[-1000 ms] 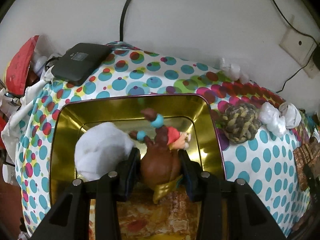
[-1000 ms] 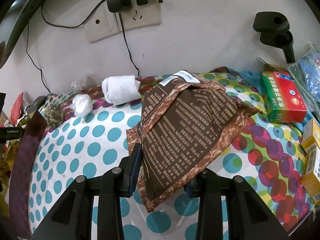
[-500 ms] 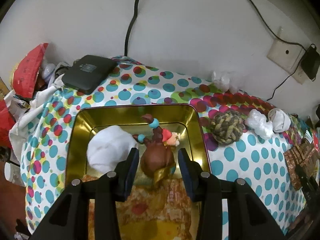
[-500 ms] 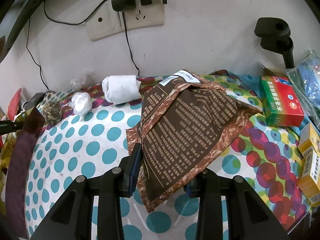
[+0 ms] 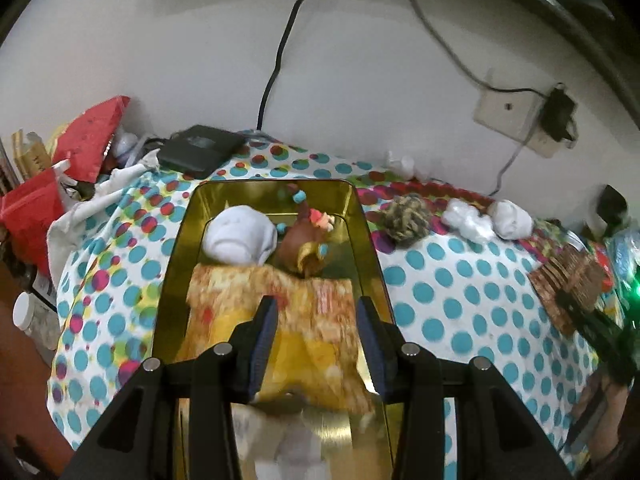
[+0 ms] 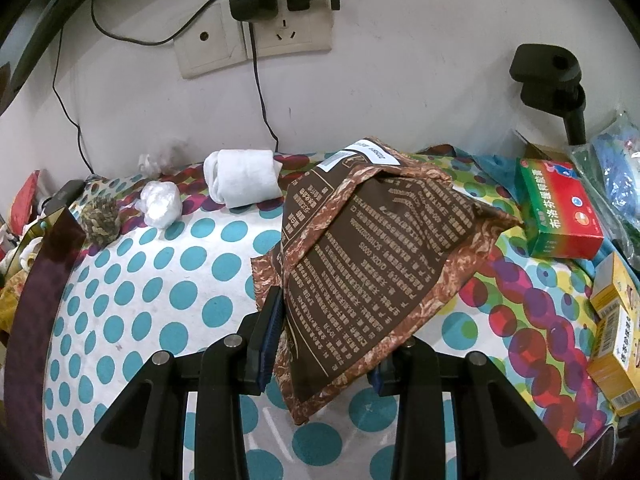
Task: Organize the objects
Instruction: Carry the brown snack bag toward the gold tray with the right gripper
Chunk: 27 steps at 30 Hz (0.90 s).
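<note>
Boxes [image 6: 560, 216] and rolled sock [image 6: 244, 178] flank claw-held brown packet [image 6: 360, 264].

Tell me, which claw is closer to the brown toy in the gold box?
The left claw. It hangs open over the gold box, just short of the brown toy. The right claw is off to the side, pinching the brown bag.

A sock roll [image 5: 239, 240] and a figurine [image 5: 305, 240] are lying side by side in the tin [image 5: 370, 240], behind a packet [image 5: 272, 300]; a rope ball [image 5: 405, 220] is sitting right of the tin on the table [image 5: 460, 300].
</note>
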Each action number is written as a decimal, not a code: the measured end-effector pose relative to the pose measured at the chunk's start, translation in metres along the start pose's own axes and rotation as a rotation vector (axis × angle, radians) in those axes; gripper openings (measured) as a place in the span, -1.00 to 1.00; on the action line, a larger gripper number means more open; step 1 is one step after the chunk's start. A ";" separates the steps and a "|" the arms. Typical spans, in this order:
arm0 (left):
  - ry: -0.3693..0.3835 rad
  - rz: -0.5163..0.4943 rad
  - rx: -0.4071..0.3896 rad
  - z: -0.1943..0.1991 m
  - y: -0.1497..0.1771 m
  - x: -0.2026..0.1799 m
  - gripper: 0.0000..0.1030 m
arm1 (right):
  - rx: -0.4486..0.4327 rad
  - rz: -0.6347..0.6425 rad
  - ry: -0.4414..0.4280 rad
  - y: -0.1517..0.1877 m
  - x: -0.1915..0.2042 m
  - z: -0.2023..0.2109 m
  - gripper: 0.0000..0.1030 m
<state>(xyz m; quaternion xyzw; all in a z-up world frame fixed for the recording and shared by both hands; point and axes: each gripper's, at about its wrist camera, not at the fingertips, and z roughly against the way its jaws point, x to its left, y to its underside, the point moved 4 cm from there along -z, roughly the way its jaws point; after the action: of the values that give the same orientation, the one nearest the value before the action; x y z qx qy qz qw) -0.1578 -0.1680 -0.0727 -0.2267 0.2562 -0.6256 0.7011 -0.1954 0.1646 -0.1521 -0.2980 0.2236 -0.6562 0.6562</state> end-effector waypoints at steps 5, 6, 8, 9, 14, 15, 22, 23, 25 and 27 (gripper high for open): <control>-0.030 -0.109 -0.084 0.024 0.025 -0.011 -0.19 | 0.000 0.009 0.010 0.000 -0.001 0.001 -0.35; -0.034 -0.115 -0.091 0.024 0.027 -0.012 -0.19 | 0.000 0.009 0.009 0.000 0.001 0.001 -0.35; -0.030 -0.117 -0.098 0.025 0.027 -0.011 -0.19 | -0.001 0.012 0.011 0.000 0.002 0.001 -0.35; -0.033 -0.117 -0.093 0.024 0.027 -0.010 -0.19 | -0.001 0.013 0.011 0.000 0.002 0.001 -0.35; -0.053 -0.167 -0.087 0.022 0.031 0.003 -0.19 | -0.001 0.020 0.018 0.000 0.000 0.000 -0.35; -0.066 -0.181 -0.092 0.022 0.032 0.007 -0.19 | -0.001 0.021 0.021 0.000 -0.001 -0.001 -0.35; -0.019 -0.117 -0.139 0.029 0.022 0.045 -0.19 | 0.002 0.034 0.041 0.001 0.006 -0.002 -0.35; -0.011 -0.129 -0.145 0.030 0.021 0.048 -0.19 | 0.001 0.037 0.043 0.000 0.007 -0.003 -0.35; -0.049 -0.146 -0.159 0.029 0.018 0.060 -0.19 | 0.001 0.042 0.050 0.001 0.007 -0.001 -0.35; -0.035 -0.128 -0.149 0.027 0.017 0.072 -0.19 | 0.000 0.048 0.054 0.000 0.008 -0.001 -0.35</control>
<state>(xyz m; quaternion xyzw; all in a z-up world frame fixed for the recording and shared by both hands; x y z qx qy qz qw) -0.1213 -0.2376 -0.0679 -0.3053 0.2747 -0.6442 0.6453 -0.1960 0.1563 -0.1524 -0.2750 0.2482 -0.6480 0.6654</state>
